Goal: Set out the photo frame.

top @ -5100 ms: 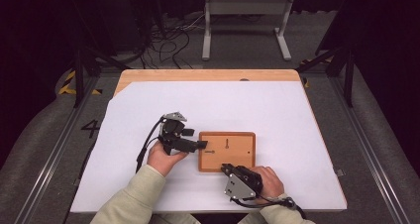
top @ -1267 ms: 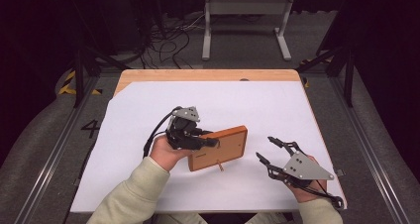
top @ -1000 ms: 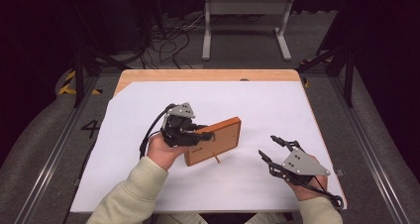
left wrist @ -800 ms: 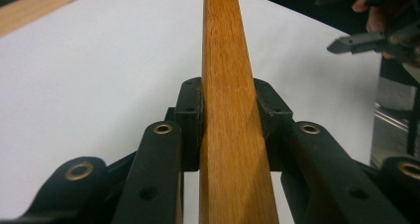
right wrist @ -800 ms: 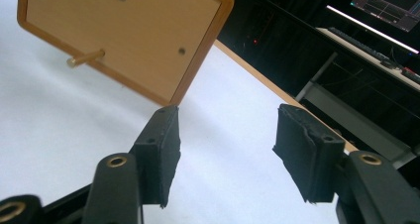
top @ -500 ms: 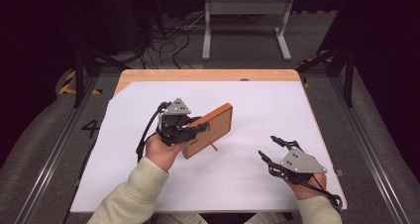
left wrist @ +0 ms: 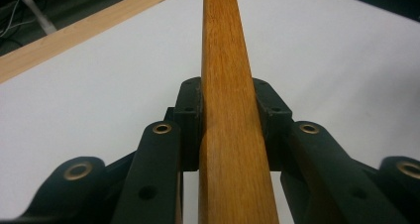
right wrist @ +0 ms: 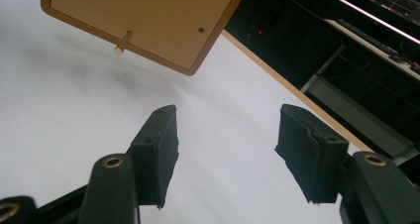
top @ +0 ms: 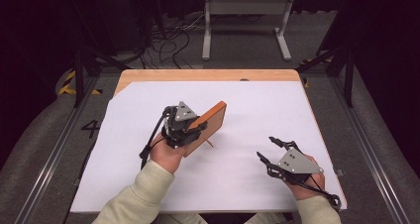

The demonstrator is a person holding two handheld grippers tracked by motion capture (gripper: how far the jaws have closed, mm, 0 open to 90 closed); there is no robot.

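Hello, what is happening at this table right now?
A person works with a gripper in each hand. The left gripper is shut on the edge of a wooden board, holding it tilted up off the white table. A small peg sticks out of the board. The right gripper is open and empty, apart from it.

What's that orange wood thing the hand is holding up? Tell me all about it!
It is a flat, rectangular wooden board with rounded corners, orange-brown on its rim and paler on the flat face seen in the right gripper view. A short wooden peg sticks out of that face, and a small hole sits near one corner. The board is tilted up on edge above the white table, not lying flat. The left gripper pinches its edge between both jaws. The right gripper is open and apart from it.
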